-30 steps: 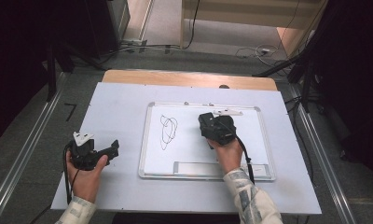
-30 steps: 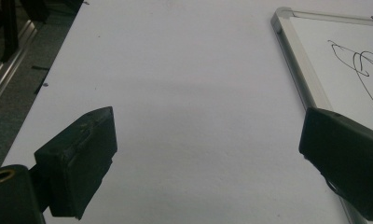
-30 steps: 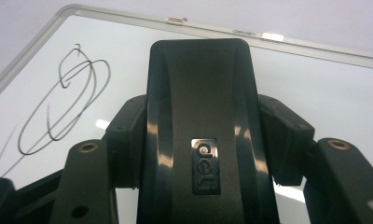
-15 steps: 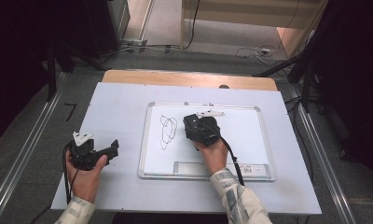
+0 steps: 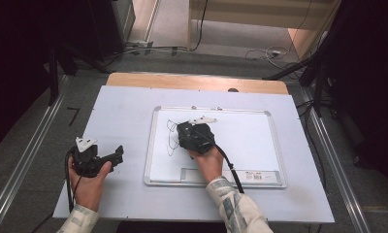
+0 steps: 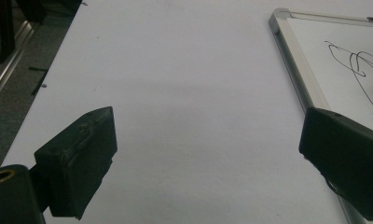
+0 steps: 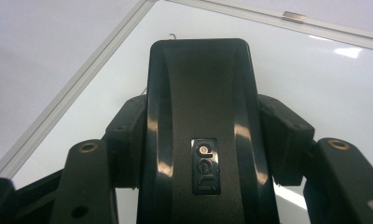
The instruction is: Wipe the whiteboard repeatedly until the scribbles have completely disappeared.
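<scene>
**Eraser at the edge of the scribble: what could slip**

The right gripper (image 7: 201, 135) has its jaws clamped on a black eraser (image 7: 198, 116), one pad on each long side, the glossy back of the eraser rising between them toward the camera. In the high view the same gripper (image 5: 194, 136) sits over the whiteboard (image 5: 260, 145), just beside the black scribble (image 5: 171, 138) drawn near the board's left edge. The left gripper (image 5: 102, 159) rests on the white table cover (image 5: 124, 107), well apart from the board, its jaws wide open with nothing between them.

The grip is on smooth, shiny plastic, and I judge that to be the main risk: a sideways wipe with pressure could twist the eraser between the pads or let it slide out, leaving ink behind. If the eraser is tilted, part of its face may ride above the surface and smear the lines rather than lift them.

The board itself lies loose on the cover, and nothing holds it. A firm stroke toward the left could push the whole board along the table. The scribble also sits close to the metal frame (image 6: 296, 70), so the eraser may catch on that raised edge mid-stroke. The cable (image 5: 228, 167) trailing back over the board could drag across it.
</scene>
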`<state>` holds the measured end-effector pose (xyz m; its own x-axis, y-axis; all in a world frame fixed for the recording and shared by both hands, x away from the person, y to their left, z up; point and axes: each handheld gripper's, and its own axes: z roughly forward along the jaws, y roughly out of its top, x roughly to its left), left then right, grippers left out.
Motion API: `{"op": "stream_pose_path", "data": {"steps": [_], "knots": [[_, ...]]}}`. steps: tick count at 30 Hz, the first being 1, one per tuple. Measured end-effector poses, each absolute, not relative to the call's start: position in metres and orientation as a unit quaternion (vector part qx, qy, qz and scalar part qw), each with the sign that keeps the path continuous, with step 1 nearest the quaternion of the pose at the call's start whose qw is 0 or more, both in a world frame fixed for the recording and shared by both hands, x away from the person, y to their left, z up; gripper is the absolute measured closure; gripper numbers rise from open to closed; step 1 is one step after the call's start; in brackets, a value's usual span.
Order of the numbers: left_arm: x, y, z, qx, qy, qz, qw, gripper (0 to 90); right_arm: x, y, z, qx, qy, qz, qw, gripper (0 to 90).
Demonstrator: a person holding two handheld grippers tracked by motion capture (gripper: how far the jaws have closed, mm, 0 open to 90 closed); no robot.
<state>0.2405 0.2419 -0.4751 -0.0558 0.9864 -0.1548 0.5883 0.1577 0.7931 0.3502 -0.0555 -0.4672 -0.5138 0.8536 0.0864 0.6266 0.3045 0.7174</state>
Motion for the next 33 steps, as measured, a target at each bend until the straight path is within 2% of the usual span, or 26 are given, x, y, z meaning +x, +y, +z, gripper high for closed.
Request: {"op": "stream_pose_path", "data": {"steps": [25, 28, 33], "knots": [[0.239, 0.244, -0.476, 0.586, 0.673, 0.277, 0.357, 4.7, 0.344, -0.016, -0.486, 0.447, 0.812, 0.345, 0.15, 37.5], [0.239, 0.244, -0.476, 0.586, 0.673, 0.278, 0.357, 4.7, 0.342, -0.011, -0.491, 0.434, 0.822, 0.328, 0.169, 37.3], [0.24, 0.243, -0.476, 0.587, 0.673, 0.277, 0.355, 4.7, 0.341, -0.01, -0.491, 0.434, 0.822, 0.327, 0.17, 37.3]]}}
